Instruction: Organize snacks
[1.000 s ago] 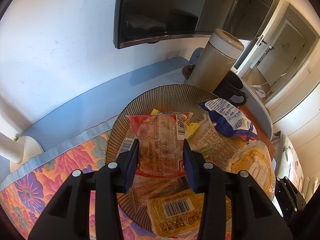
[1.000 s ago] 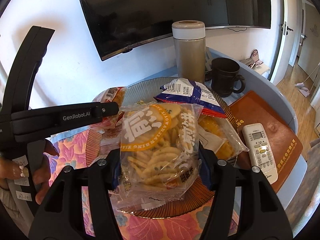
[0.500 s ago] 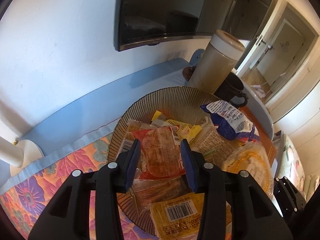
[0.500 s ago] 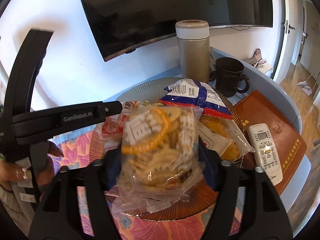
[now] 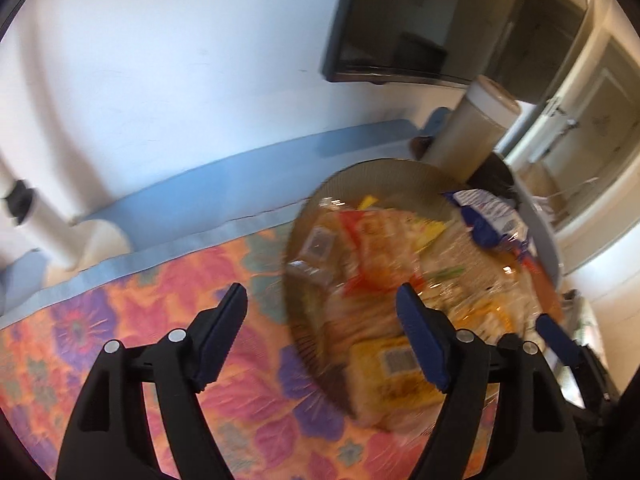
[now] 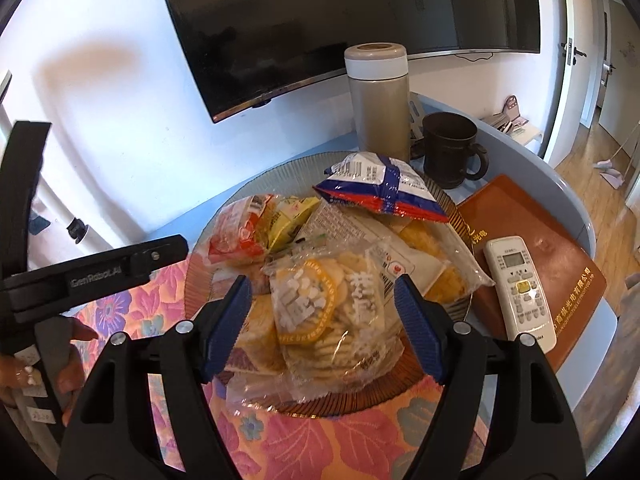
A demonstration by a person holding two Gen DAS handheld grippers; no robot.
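Both claws off snacks: left claw (image 5: 322, 322) opening, right claw (image 6: 322, 312) wide over cracker pack (image 6: 332, 320).

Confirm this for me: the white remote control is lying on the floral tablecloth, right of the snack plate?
Not quite. The right wrist view shows the white remote control lying on the brown folder, not the floral tablecloth. It is indeed right of the snack plate.

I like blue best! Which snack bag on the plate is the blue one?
The blue, white and red bag at the plate's far side, near the dark mug. The other bags look yellow, orange or clear.
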